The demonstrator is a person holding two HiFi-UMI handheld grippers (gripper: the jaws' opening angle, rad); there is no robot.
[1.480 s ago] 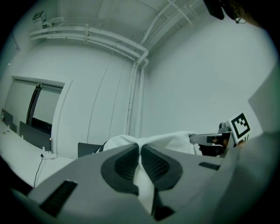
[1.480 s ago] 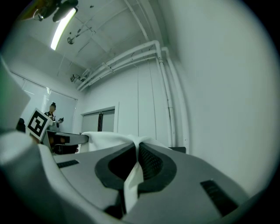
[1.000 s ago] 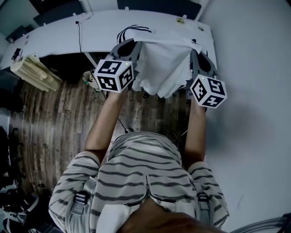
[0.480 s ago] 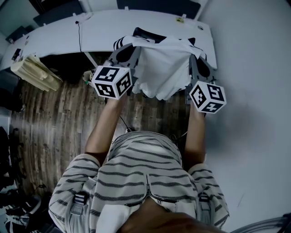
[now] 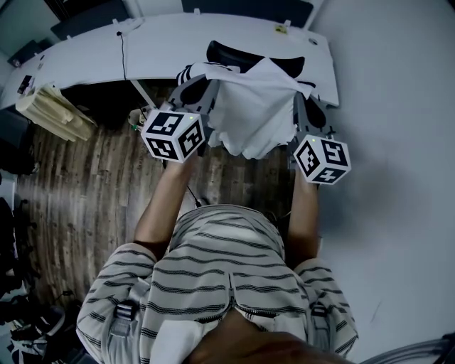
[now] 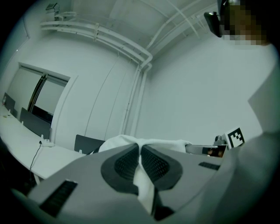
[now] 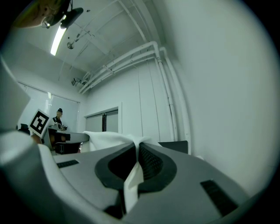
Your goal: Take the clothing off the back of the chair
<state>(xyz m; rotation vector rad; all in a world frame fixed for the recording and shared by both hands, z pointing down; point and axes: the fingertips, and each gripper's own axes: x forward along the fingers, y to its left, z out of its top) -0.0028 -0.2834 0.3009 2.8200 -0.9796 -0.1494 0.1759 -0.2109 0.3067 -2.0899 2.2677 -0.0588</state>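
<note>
A white shirt point(image 5: 252, 114) hangs spread left to right between the left gripper point(image 5: 201, 79) and right gripper point(image 5: 304, 92), each pinching a top corner (cloth squeezed between closed jaws), with the black chair point(image 5: 238, 52) just beyond, on its far side.

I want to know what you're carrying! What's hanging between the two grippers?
A white shirt hangs between the left gripper and the right gripper. Each gripper is shut on its cloth. The head view shows this best.

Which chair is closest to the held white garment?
The black chair right behind the garment, on the desk's near side; the others stand beyond it.
</note>
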